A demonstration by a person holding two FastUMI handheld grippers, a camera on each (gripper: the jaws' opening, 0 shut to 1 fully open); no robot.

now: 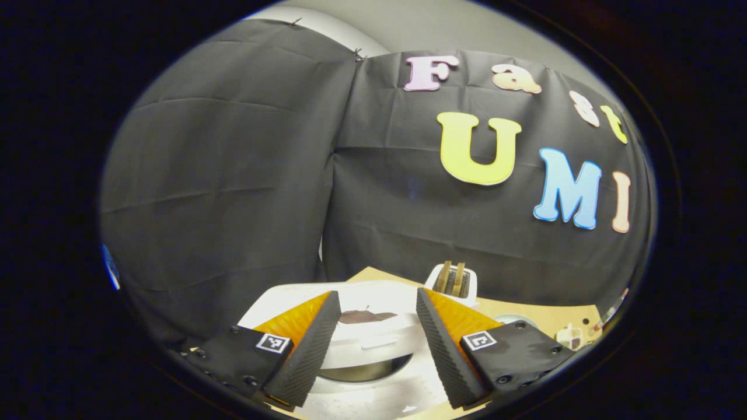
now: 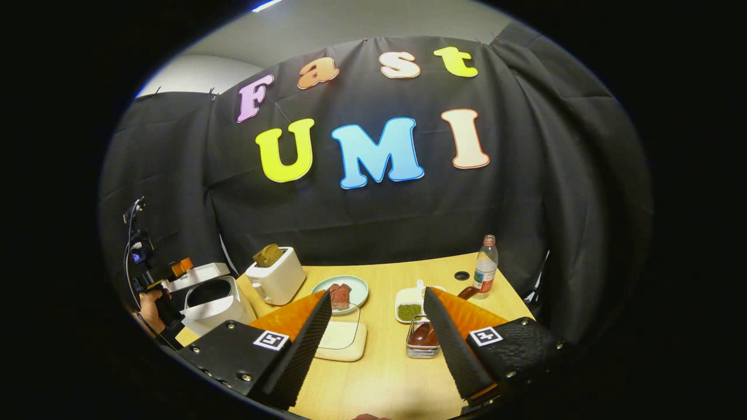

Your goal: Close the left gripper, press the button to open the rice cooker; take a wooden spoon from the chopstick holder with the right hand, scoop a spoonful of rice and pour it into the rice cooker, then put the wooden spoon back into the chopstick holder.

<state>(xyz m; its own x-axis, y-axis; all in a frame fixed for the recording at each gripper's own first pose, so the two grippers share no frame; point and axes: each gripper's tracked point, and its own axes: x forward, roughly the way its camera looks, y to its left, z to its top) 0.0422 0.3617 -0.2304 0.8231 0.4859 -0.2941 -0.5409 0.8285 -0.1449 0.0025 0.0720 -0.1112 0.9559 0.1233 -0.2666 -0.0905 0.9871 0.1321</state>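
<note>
The wooden table (image 2: 385, 373) fills the near ground of the right gripper view, with the black cloth wall behind it. At its far left stands the white rice cooker (image 2: 213, 300), its lid raised and the dark inner pot open to view; the left gripper view looks down on the same rice cooker (image 1: 373, 344) from just above, the lid up and the rim of the pot showing below. A white toaster (image 2: 275, 275) with brown bread in its slots stands just right of the cooker, and it shows again beyond the cooker in the left gripper view (image 1: 452, 284). Right of the toaster lies a pale green plate (image 2: 356, 286) bearing something reddish. Nearer lies a pale cutting board (image 2: 344, 341) with a clear lid on it. At the far right a plastic bottle (image 2: 485, 265) stands upright. Left of it is a small white dish (image 2: 409, 306) holding green grains, and just near that a wire holder (image 2: 421, 341) with a brown utensil in it.

The left gripper (image 1: 373, 350) hangs over the cooker with its fingers apart, gripping nothing. The right gripper (image 2: 379, 356) hovers above the table, its fingers likewise spread and empty. A hand (image 2: 150, 309) at the far left holds the other gripper beside the cooker
</note>
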